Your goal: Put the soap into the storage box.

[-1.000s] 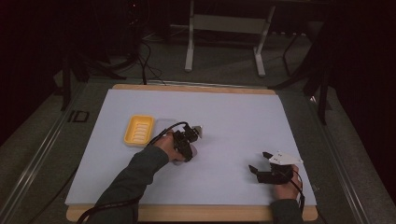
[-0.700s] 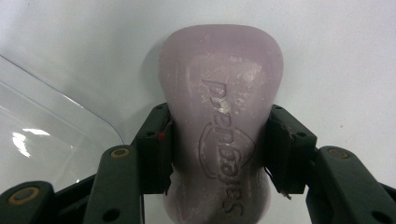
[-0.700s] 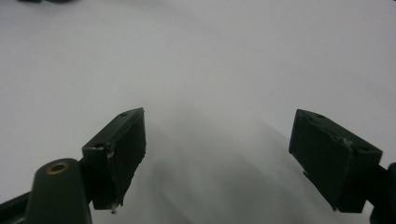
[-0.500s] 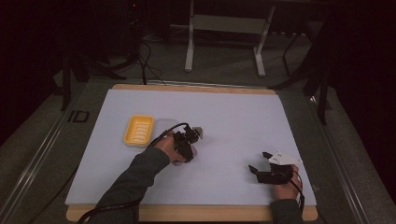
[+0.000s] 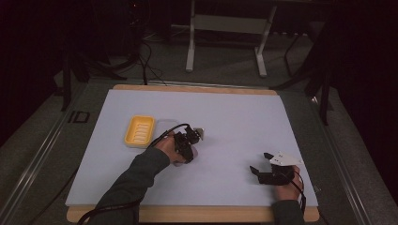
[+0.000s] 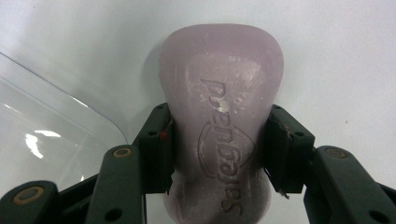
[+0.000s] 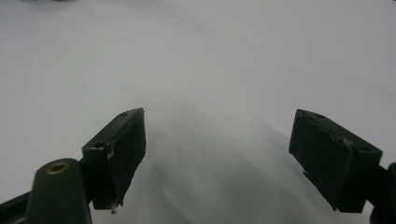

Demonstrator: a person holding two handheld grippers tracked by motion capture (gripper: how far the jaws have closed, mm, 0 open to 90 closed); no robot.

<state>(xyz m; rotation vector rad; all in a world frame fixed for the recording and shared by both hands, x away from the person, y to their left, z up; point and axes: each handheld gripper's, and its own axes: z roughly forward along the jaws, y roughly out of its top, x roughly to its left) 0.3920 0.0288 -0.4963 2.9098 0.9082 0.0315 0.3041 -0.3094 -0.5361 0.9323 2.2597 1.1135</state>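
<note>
Clamping the soap bar [image 6: 219, 135] at its waist, your left gripper [image 6: 218, 149] had just closed. Its long axis ran straight out between the fingers [image 6: 156, 149]. Your right gripper [image 7: 224, 154] gaped wide, empty.

The soap bar [image 6: 222, 121] looks waxy, matt, scuffed. The lid [image 6: 51, 140] is clear glossy plastic. The worktop [image 5: 244, 122] is smooth, matt.

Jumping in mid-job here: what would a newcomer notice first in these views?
First, the pale purple soap bar clamped between the left gripper's pads, lying on the white sheet beside a clear lid's corner. Next, the yellow soap dish left of that hand in the high view. The right gripper rests open over bare sheet near the front right corner.
</note>
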